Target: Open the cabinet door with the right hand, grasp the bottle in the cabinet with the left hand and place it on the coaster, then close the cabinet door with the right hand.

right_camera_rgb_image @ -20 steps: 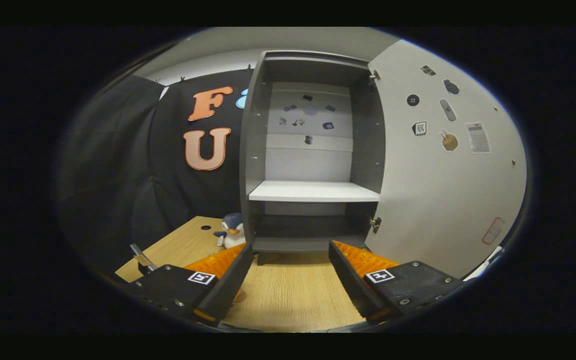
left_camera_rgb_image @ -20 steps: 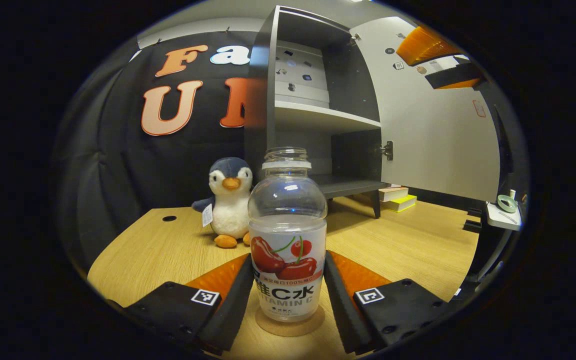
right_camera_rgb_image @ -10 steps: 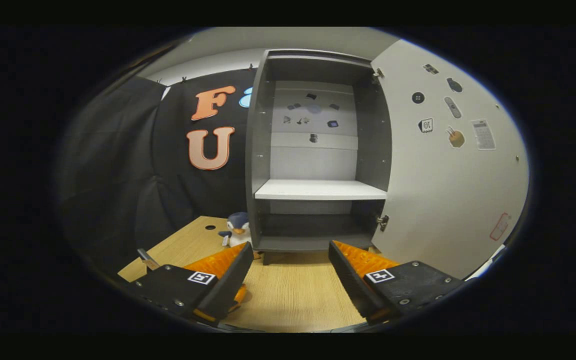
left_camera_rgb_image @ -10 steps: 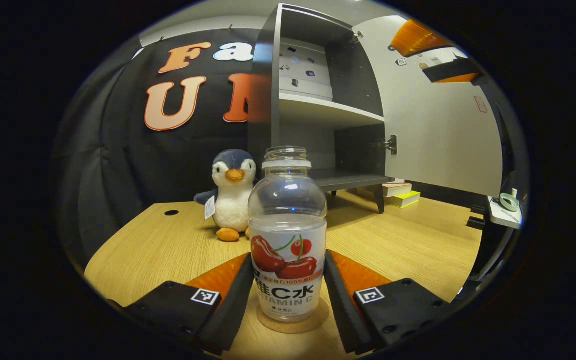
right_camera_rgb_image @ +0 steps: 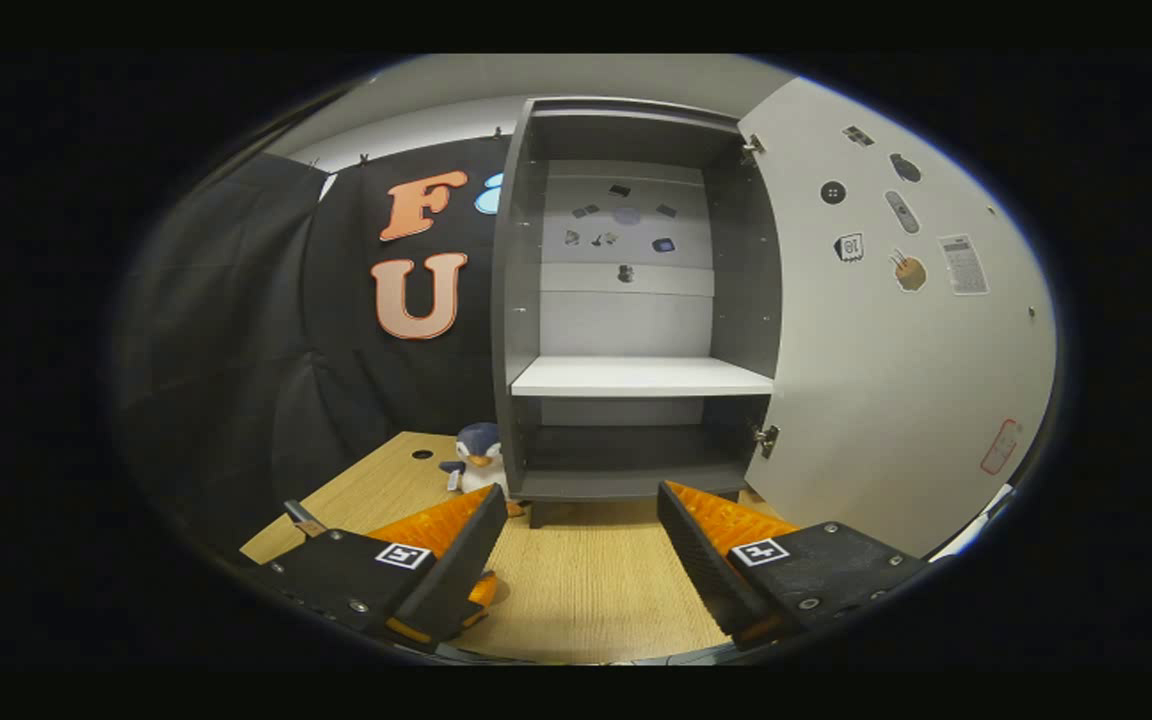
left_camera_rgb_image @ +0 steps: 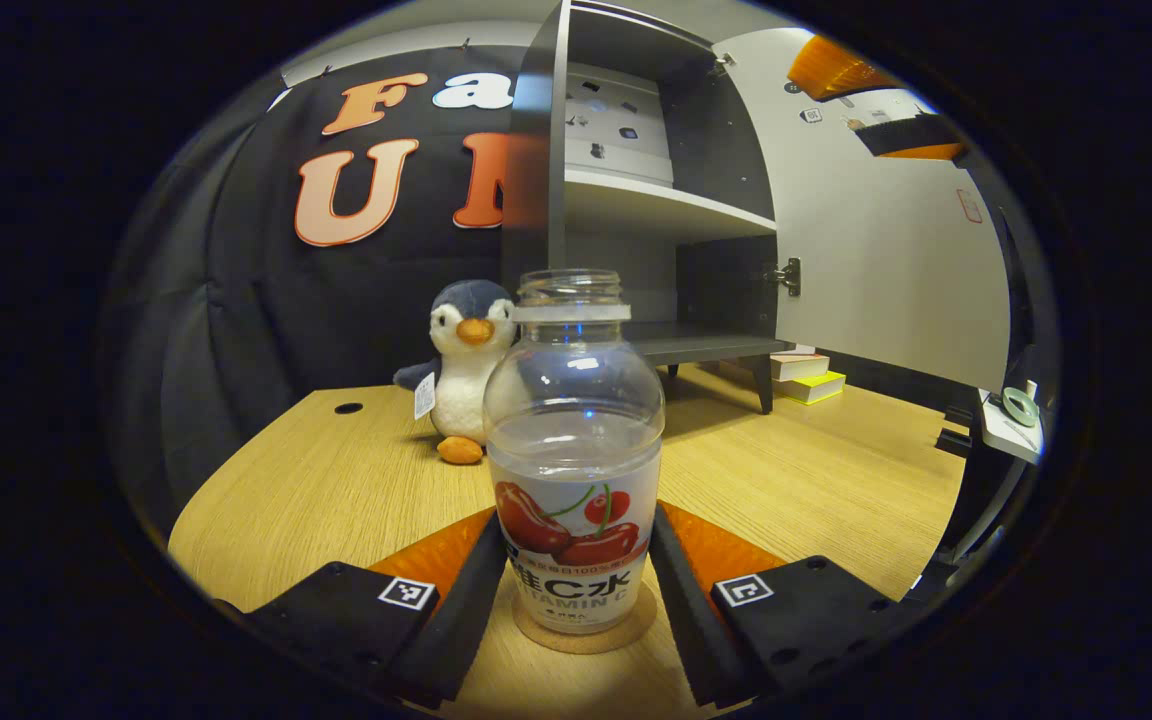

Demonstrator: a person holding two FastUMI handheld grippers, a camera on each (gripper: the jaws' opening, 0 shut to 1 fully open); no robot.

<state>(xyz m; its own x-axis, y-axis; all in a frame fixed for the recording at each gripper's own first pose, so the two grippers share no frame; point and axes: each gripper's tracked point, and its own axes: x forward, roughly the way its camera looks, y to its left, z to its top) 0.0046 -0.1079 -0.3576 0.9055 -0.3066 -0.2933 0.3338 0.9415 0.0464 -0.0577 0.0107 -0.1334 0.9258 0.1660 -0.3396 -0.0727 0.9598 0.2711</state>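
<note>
I see the bottle [left_camera_rgb_image: 574,470] upright on the coaster [left_camera_rgb_image: 584,632], my left gripper [left_camera_rgb_image: 574,585] clenched around it. The table [left_camera_rgb_image: 336,490] has open room around them. My right gripper [right_camera_rgb_image: 576,560] hangs released before the open cabinet [right_camera_rgb_image: 636,380], its 2 compartments bare, door [right_camera_rgb_image: 896,350] swung wide. The penguin [left_camera_rgb_image: 464,365] sits higher in frame than before.

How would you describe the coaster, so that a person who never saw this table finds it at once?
On the wooden table, in front of the open cabinet, stands a clear bottle. The coaster is the round brown disc under it, flat, unlike the plush penguin behind.
</note>
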